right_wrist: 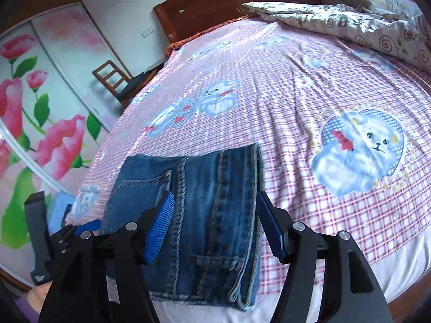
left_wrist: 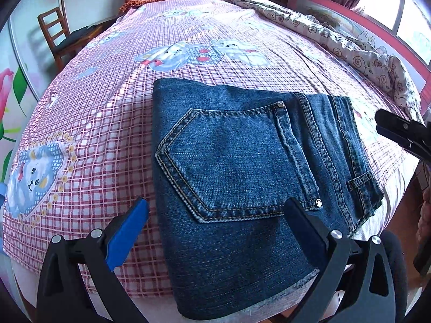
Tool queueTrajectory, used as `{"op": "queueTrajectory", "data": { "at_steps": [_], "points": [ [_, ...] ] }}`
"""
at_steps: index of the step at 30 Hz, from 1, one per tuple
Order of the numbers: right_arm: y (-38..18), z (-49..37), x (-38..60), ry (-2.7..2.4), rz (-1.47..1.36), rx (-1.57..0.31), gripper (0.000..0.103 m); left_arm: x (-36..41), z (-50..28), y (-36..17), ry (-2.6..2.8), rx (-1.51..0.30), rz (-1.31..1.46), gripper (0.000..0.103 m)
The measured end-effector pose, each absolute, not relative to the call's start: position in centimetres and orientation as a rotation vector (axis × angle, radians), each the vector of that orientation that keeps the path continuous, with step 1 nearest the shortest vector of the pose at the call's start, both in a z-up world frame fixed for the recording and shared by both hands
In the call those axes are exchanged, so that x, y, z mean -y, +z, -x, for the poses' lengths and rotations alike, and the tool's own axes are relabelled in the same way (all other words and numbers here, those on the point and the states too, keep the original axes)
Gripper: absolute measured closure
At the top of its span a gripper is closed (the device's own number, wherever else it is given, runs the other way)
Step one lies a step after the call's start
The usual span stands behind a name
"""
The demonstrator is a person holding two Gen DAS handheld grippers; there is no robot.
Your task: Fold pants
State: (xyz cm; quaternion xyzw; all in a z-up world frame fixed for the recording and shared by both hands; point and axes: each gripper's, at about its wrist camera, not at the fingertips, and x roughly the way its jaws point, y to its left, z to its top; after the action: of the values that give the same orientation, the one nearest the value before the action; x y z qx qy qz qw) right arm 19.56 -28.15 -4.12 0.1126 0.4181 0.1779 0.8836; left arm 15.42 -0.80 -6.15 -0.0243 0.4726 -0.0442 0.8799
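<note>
Holding both grippers open over folded pants (left_wrist: 242,177) lying on the bed (left_wrist: 113,86) near its front edge; your left gripper (left_wrist: 215,215) and right gripper (right_wrist: 215,215) grip nothing.

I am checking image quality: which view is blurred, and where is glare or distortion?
Right wrist view: the jeans look smeared by motion blur. Left wrist view: sharp stitching on the jeans, window overexposed at the upper right. Both views: fisheye curves the bed edges, with dark corners.

Home bedroom: bed (left_wrist: 215,27), wardrobe (right_wrist: 40,94).
</note>
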Motion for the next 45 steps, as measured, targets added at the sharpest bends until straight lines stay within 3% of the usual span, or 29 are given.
{"op": "queueTrajectory", "data": {
  "at_steps": [7,13,17,33,37,40,42,44,45],
  "points": [
    [-4.1,-18.1,27.0,0.423,-0.267,-0.884,0.041,1.4,-16.2,-5.9,-0.049,-1.006,-0.002,0.002],
    [-9.1,-17.3,26.5,0.405,-0.275,-0.998,0.040,1.2,-16.4,-4.5,-0.013,-0.991,-0.028,0.002],
    [-9.0,-17.0,26.3,0.418,-0.268,-0.989,0.034,1.3,-16.9,-4.0,-0.007,-0.984,-0.042,0.002],
    [-9.0,-17.1,26.0,0.420,-0.252,-0.982,0.034,2.6,-17.9,-6.5,-0.029,-1.024,-0.069,0.002],
    [-9.0,-17.1,25.7,0.424,-0.248,-0.980,0.029,2.5,-17.9,-6.5,-0.039,-1.021,-0.068,0.004],
    [-8.9,-16.9,25.2,0.421,-0.231,-0.977,0.026,2.6,-17.8,-6.6,-0.059,-1.012,-0.068,0.010],
    [-8.9,-17.0,25.1,0.418,-0.225,-0.975,0.026,2.7,-17.6,-6.5,-0.077,-1.003,-0.069,0.020],
    [-8.9,-17.1,25.2,0.420,-0.232,-0.977,0.026,2.5,-17.4,-6.4,-0.078,-0.995,-0.067,0.041],
    [-8.8,-17.1,25.3,0.424,-0.250,-0.978,0.026,2.1,-17.4,-6.3,-0.077,-0.991,-0.053,0.046]
  ]
}}
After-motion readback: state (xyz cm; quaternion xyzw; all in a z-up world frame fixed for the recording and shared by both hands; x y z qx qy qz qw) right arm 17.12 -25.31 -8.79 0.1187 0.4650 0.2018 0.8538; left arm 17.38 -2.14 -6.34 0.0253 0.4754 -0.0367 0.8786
